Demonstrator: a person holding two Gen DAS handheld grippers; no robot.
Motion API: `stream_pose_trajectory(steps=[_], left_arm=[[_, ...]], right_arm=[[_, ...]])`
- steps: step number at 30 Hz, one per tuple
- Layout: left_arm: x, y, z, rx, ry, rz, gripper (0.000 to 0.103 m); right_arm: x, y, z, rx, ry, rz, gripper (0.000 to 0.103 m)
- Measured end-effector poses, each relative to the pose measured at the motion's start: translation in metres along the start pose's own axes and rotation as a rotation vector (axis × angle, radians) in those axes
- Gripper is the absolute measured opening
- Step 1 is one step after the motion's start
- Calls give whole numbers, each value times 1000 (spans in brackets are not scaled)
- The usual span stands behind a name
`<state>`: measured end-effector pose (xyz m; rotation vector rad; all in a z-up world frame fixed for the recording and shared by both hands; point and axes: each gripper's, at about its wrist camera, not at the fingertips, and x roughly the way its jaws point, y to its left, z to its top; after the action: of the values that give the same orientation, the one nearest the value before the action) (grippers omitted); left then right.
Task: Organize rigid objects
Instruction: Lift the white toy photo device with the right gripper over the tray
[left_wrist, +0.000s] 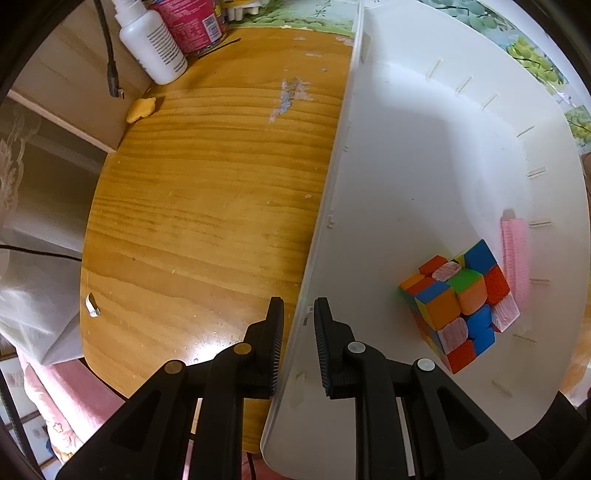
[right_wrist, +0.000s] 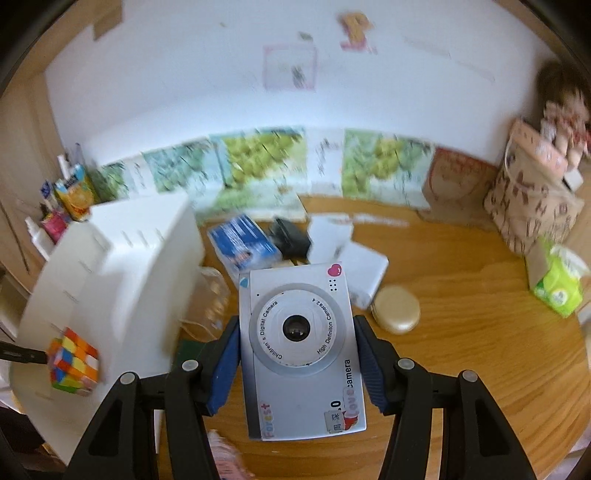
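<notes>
My left gripper (left_wrist: 298, 332) pointed straight down over the near wall of the white plastic bin (left_wrist: 424, 155), its jaws narrowed on that thin wall, one pad outside and one inside, though I could not tell whether they pressed it. Inside the bin a scrambled puzzle cube (left_wrist: 460, 304) sat against the side wall, just beside a pink ridged object (left_wrist: 514, 258); the rest of the bin floor was bare. My right gripper (right_wrist: 297, 354) held a silver children's digital camera (right_wrist: 299, 343) off the wooden table (right_wrist: 461, 295), jaws clamped on its two sides, lens facing up. From that view the bin (right_wrist: 122, 266) stood to the left with the cube (right_wrist: 74, 362) in its near corner. A gold compact (right_wrist: 397, 309), a blue box (right_wrist: 243, 242) and a green tissue pack (right_wrist: 559, 286) lay on the table beyond.
</notes>
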<state>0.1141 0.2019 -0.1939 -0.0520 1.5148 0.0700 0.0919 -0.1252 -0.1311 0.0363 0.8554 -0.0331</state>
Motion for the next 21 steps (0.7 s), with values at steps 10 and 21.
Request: stream_pose_trajectory(steps=[10, 21], left_arm=[[-10, 2, -1, 21, -8, -13, 20], [-11, -1, 0, 45, -8, -20, 20]], right_arm=[[-45, 47, 21, -96, -109, 81, 59], [-71, 115, 18, -243, -142, 220, 59]])
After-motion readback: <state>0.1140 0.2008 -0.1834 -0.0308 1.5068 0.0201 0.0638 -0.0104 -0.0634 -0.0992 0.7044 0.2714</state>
